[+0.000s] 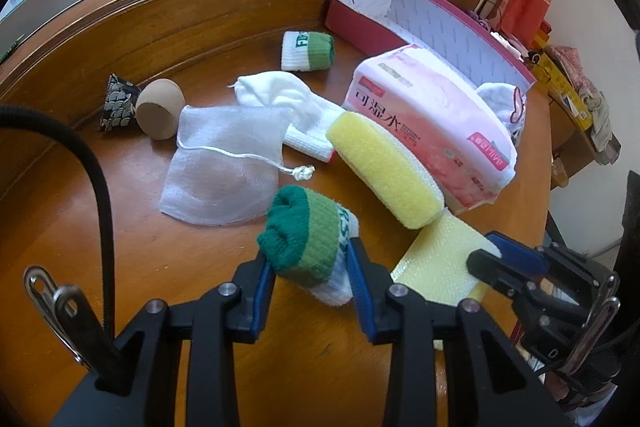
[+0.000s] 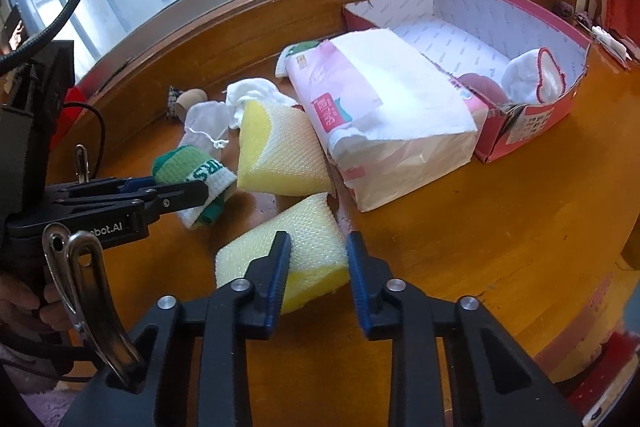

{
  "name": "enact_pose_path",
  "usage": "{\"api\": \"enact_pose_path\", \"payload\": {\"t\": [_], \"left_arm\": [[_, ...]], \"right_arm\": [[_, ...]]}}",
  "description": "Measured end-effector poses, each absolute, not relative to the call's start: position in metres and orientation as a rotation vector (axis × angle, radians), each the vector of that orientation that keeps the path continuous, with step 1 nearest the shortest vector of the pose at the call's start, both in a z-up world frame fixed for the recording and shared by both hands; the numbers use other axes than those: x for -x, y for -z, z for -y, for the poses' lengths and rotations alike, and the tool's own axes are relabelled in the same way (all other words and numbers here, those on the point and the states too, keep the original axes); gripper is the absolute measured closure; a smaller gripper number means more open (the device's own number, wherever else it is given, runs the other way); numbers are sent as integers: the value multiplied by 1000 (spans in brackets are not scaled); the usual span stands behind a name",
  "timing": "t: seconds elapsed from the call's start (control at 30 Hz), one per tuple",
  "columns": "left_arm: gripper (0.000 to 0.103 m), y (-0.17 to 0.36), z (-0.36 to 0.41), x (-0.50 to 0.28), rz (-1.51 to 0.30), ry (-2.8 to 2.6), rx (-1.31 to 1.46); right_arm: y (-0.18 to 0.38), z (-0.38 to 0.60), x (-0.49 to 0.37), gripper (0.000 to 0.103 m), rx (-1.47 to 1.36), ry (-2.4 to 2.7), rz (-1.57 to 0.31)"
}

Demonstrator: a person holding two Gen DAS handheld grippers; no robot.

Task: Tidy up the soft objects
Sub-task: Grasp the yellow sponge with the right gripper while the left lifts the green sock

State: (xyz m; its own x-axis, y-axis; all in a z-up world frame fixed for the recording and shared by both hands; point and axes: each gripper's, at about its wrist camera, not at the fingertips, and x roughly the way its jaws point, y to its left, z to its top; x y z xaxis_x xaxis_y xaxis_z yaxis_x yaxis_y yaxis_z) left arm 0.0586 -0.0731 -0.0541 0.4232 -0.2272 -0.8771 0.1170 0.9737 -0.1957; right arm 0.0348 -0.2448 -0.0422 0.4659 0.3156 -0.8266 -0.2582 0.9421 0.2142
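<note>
Gripping a rolled green-and-white sock point(image 1: 310, 249) between its blue pads, the left gripper point(image 1: 312, 267) holds the bundle just above the wooden table point(image 1: 120, 247) — the pads pressing into the knit on both sides. Close by on its right, the right gripper point(image 2: 318, 263) is clamped on a yellow sponge point(image 2: 280, 259), its netted face up and its near corner between the jaws. A second yellow sponge point(image 2: 280, 151) leans against a pink tissue pack point(image 2: 380, 107) just beyond. Farther back lie a white mesh pouch point(image 1: 228, 167) with a drawstring, a white sock point(image 1: 280, 103), another rolled green-and-white sock point(image 1: 306, 51), a tan egg-shaped puff point(image 1: 160, 109) and a small dark patterned bag point(image 1: 118, 103). Behind the tissue pack, an open pink box point(image 2: 532, 131) — near the window — holds a white cloth with red trim point(image 2: 532, 77).
</note>
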Motion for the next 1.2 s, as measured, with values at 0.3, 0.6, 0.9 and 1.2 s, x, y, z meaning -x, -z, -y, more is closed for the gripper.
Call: {"api": "enact_pose_path", "payload": {"t": [0.3, 0.6, 0.9, 1.2], "left_arm": [[67, 40, 72, -50, -1083, 223, 100], [67, 20, 76, -41, -1044, 249, 85], [67, 4, 87, -34, -1018, 285, 67], [67, -10, 94, -31, -985, 295, 52]], "right_arm": [[24, 245, -21, 81, -47, -369, -974], [2, 243, -7, 82, -8, -370, -903], [-10, 250, 1, 82, -20, -352, -872], [-22, 250, 6, 82, -20, -359, -835]]}}
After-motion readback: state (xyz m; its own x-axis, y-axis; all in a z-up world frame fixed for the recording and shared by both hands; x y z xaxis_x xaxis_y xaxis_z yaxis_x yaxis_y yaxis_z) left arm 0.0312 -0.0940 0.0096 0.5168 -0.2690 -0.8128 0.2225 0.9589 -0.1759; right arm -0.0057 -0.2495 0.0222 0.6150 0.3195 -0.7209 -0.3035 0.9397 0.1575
